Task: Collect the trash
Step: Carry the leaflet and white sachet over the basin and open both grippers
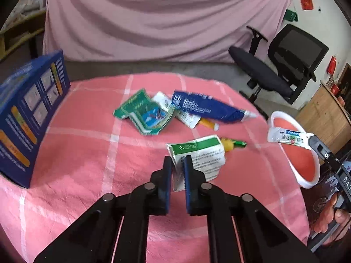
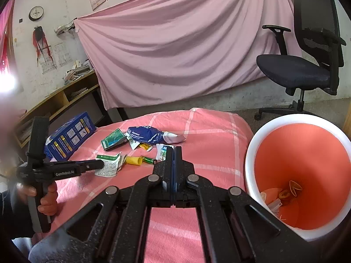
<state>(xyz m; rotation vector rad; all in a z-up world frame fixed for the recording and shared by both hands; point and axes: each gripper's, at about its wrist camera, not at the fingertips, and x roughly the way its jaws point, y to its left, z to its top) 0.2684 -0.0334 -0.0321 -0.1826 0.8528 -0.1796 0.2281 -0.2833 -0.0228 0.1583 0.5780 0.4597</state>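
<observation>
Pickup is under way: our left gripper point(image 1: 177, 164) clamps the green-and-white wrapper point(image 1: 197, 153) near the desk point(image 1: 87, 164) front, our right gripper point(image 2: 174, 153) pinches a sachet point(image 1: 287, 137), both bound for the bin point(image 2: 250, 153) at right.

Tablecloth point(image 1: 87, 153): pink, white check lines.
Bin point(image 2: 250, 160): white outside, orange-red inside.
Box point(image 1: 28, 118): dark blue, orange bars, white panels.
Flattened carton point(image 1: 144, 114): green, white edging, blue picture.
Pouch point(image 1: 204, 106): dark blue, white print.
Held wrapper point(image 1: 197, 155): white, green band.
Backdrop sheet point(image 2: 175, 50): plain pink.
</observation>
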